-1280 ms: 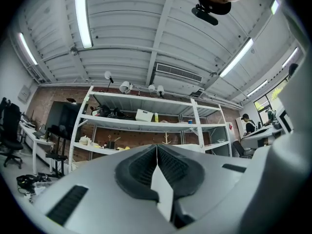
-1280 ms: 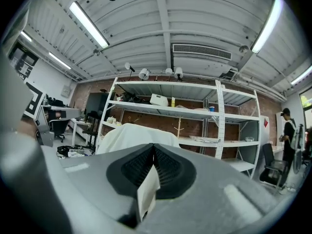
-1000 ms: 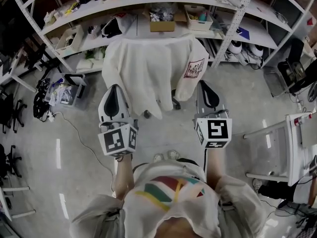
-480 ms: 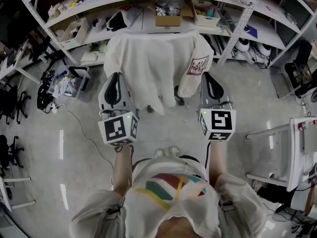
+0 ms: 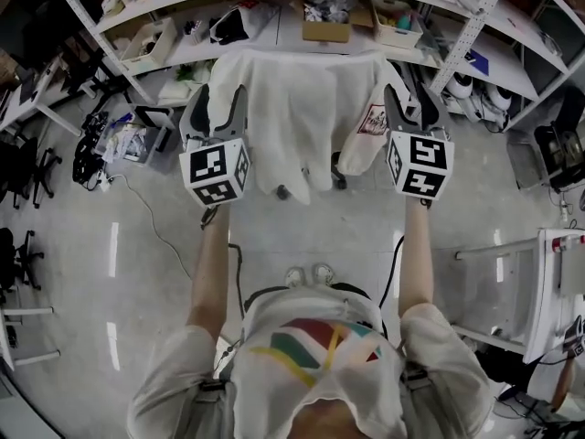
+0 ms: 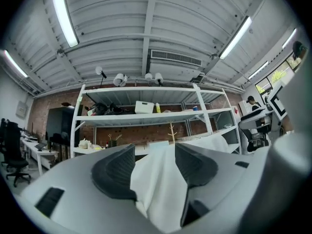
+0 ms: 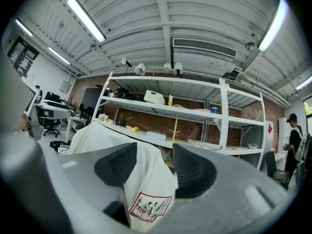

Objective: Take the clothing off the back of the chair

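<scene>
A white shirt (image 5: pixel 297 117) with a red-edged print on its sleeve (image 5: pixel 370 122) hangs over the back of a chair, which it hides except for the casters (image 5: pixel 284 191). My left gripper (image 5: pixel 215 106) is at the shirt's left shoulder and its jaws are opening. White cloth (image 6: pixel 158 189) shows in the gap of the left gripper (image 6: pixel 155 165), and the pads do not press on it. My right gripper (image 5: pixel 409 108) is at the shirt's right sleeve, and its jaws are opening too. The printed sleeve (image 7: pixel 146 199) shows between the jaws of the right gripper (image 7: pixel 155 172), untouched.
A long white shelving rack (image 5: pixel 475 35) with boxes and clutter stands right behind the chair. Cables and a bin (image 5: pixel 128 144) lie on the floor to the left. A white table (image 5: pixel 553 282) stands at the right. A person (image 7: pixel 294 140) stands far right.
Both grippers have moved forward from near my body up to the shirt's two sides. Their jaws were shut before and now stand apart.
</scene>
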Demonstrator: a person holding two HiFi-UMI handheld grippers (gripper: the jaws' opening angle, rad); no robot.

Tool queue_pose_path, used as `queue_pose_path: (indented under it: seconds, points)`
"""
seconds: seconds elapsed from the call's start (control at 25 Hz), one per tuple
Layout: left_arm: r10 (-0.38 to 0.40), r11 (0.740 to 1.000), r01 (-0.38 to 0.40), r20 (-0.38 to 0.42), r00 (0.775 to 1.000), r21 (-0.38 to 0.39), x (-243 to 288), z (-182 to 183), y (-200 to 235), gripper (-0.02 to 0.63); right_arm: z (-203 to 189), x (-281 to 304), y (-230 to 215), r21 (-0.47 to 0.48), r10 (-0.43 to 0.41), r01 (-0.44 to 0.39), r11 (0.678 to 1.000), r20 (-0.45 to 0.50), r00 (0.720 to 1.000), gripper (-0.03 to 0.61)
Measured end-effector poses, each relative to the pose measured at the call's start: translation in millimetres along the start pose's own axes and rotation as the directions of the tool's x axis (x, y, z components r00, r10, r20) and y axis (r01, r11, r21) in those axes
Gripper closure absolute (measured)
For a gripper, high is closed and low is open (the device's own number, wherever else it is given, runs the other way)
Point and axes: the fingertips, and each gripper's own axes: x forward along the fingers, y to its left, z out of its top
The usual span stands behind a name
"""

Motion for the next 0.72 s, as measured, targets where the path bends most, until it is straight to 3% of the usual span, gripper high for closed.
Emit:
queue_pose_path:
  seconds: [0.12,0.28,0.4,0.72]
  points:
    - [0.009,1.0,-0.008,-0.07,0.998,0.006,23,-22,10,0.373,-9,22,-5,-0.019,-0.026,0.026,0.999,-0.028,0.999,0.351]
    - [0.017,0.997,-0.006,-0.154,0.988,0.071,50,-42,23,0.373,-24,47,-2,-0.028,-0.016,0.014,1.0,-0.084,0.996,0.347]
    - [0.005,0.998,0.009,-0.224,0.975,0.063,66,-56,28,0.373,-36,63,0,-0.056,-0.007,0.0,0.998,-0.127,0.992,0.347]
    - [0.001,0.992,0.038,-0.308,0.952,0.118,81,-80,28,0.373,-67,92,2,-0.101,0.018,-0.044,0.994,-0.24,0.971,0.347]
